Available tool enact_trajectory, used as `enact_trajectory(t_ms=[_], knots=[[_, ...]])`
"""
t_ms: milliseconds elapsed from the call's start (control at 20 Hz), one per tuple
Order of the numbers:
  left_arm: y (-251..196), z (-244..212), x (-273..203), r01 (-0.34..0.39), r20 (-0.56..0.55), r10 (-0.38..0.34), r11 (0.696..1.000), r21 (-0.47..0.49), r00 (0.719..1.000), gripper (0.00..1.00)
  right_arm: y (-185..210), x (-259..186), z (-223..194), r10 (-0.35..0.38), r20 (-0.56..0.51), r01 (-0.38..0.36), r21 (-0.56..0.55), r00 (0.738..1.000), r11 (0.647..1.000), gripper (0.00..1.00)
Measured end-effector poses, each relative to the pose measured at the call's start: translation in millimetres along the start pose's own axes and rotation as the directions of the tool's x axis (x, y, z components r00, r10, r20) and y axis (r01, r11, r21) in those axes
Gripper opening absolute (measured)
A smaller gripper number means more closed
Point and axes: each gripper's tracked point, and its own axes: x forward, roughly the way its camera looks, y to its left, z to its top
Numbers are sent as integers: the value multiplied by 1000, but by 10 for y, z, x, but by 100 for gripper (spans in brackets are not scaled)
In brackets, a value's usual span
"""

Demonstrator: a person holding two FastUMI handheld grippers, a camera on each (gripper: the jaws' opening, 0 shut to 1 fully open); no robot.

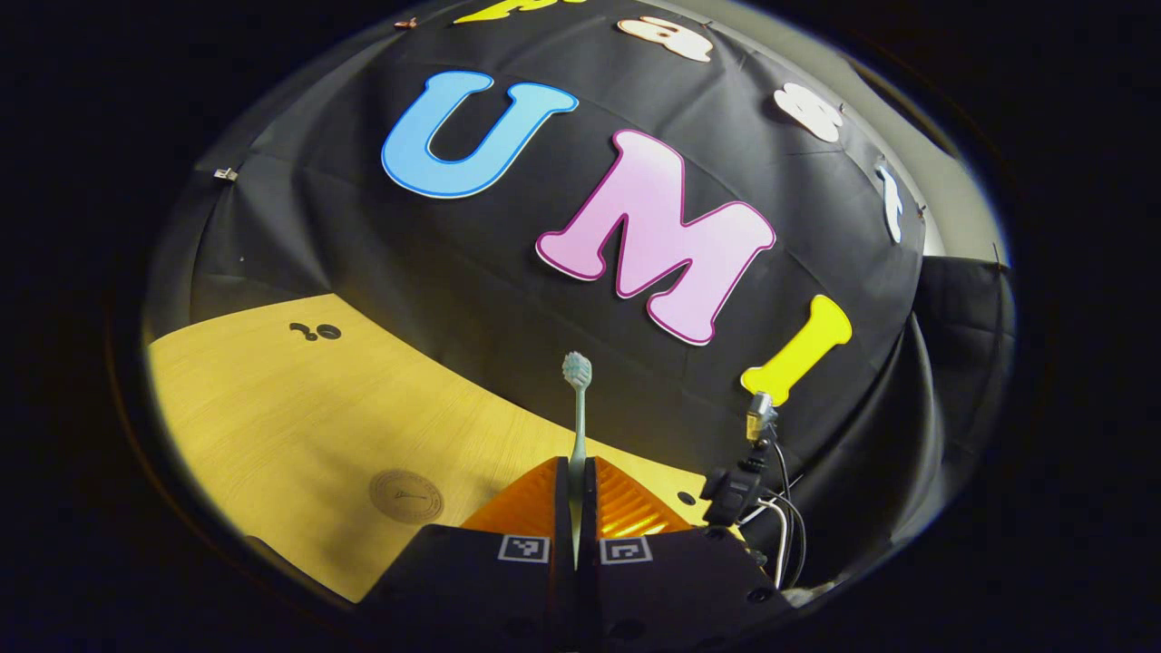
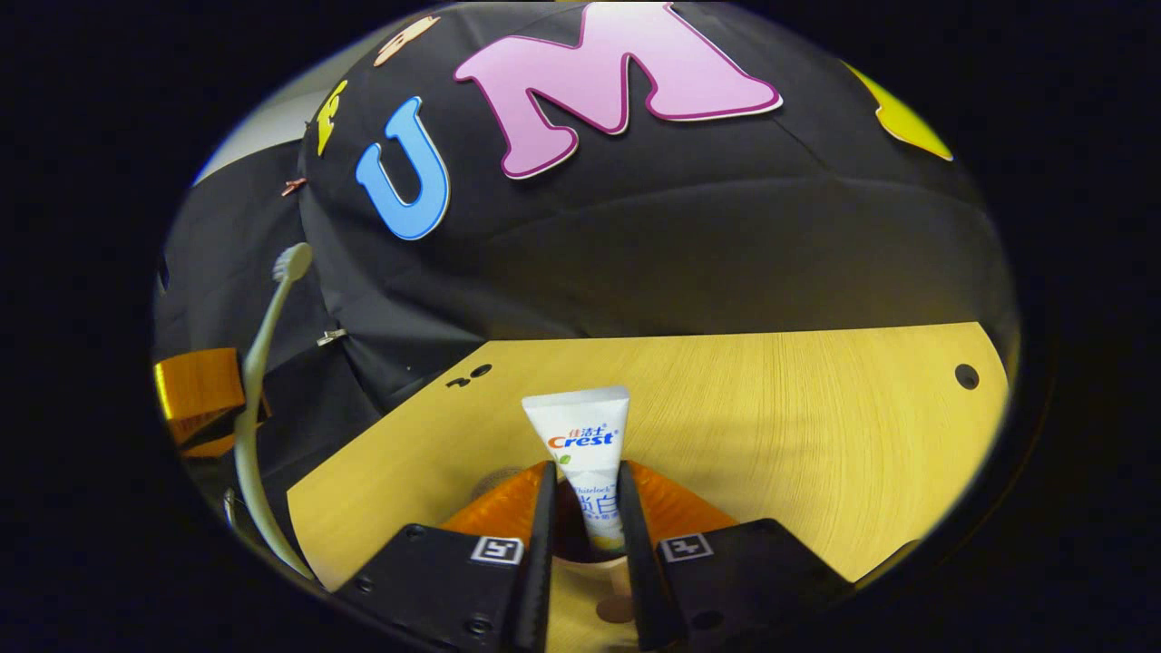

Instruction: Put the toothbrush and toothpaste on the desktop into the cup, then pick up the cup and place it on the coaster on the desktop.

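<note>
In the left gripper view my left gripper (image 1: 577, 472) is shut on a pale green toothbrush (image 1: 578, 399), which stands upright with its bristle head on top, above the wooden desktop (image 1: 272, 408). A round brown coaster (image 1: 405, 496) lies flat on the desk, low and to the left of the fingers. In the right gripper view my right gripper (image 2: 585, 476) is shut on a white toothpaste tube (image 2: 580, 431), flat end up. The tube's lower end reaches into the dark mouth of a pale cup (image 2: 590, 571) seen between the fingers. The toothbrush (image 2: 258, 363) and the left gripper (image 2: 213, 404) show at the far left.
A black clamp with cables (image 1: 736, 490) sits at the desk's back right edge. Small holes mark the desktop (image 2: 966, 375). The black cloth wall rises directly behind the desk. Bare wood stretches to the right of the cup (image 2: 816, 435).
</note>
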Motion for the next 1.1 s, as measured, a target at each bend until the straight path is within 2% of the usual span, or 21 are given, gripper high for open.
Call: enact_trajectory(t_ms=[50,100,150,200,250,450,650,800,1100], knots=[[-19,48,56,2,15,-2,1000,-3,1000,6,-17,-31,26,-7,3,7,29,1000,1000,38],[-33,107,112,3,34,-3,1000,-7,999,6,-36,-99,77,-7,11,7,67,1000,998,56],[-56,145,162,7,51,-7,1000,-13,999,6,-72,-158,111,-14,20,12,98,1000,995,56],[-75,185,228,10,69,-9,1000,-18,998,6,-129,-231,157,-28,35,23,130,999,991,65],[-84,202,282,9,85,-7,1000,-18,996,6,-194,-313,202,-45,46,37,161,998,986,56],[-96,240,542,4,133,-1,1000,-24,991,6,-465,-667,148,-107,49,92,246,993,965,56],[-6,103,846,-24,143,31,999,-48,989,6,-641,-972,-90,-149,9,141,268,989,953,56],[111,-18,1034,-55,156,63,997,-58,986,6,-685,-1146,-247,-160,-18,158,289,987,944,56],[333,-499,1296,-116,121,114,993,12,986,6,-672,-1269,-478,-149,-58,159,269,987,950,56]])
